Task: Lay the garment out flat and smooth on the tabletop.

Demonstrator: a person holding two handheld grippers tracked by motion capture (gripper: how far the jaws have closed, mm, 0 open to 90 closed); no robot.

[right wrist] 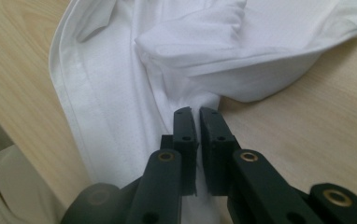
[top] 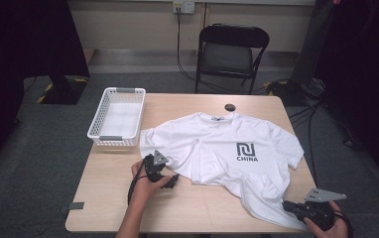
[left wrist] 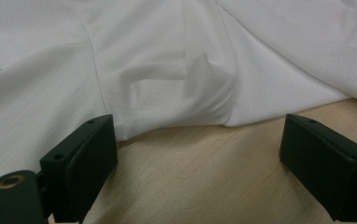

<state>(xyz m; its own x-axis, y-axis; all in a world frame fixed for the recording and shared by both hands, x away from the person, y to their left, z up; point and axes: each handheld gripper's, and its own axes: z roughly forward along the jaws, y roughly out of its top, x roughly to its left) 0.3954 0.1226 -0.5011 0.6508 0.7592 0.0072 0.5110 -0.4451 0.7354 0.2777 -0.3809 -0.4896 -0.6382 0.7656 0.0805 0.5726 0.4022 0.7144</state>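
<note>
White short-sleeved cotton T-shirt with a dark printed logo (top: 229, 151) lies spread, chest up, across the centre and right of the pale wooden surface (top: 108, 198), collar toward the top of the frame, hem toward the lower right. Its long axis runs from upper centre down to lower right.

Left gripper (top: 173, 179), at lower centre-left in the high view: fingers (left wrist: 81, 165) wide apart, nothing between them. Shirt edge lies just ahead, toward the top of the left gripper view, with bare wood in the gap.

Right gripper (top: 287, 206), at lower right: fingers (right wrist: 186, 140) drawn nearly together, pinching the hem fabric.

Judgement: the right hand has the hem; the left is nearer the side fold and must advance onto the cloth.

The right gripper view shows the pinched fabric; the high view shows the white perforated plastic basket (top: 98, 126) at upper left
</note>
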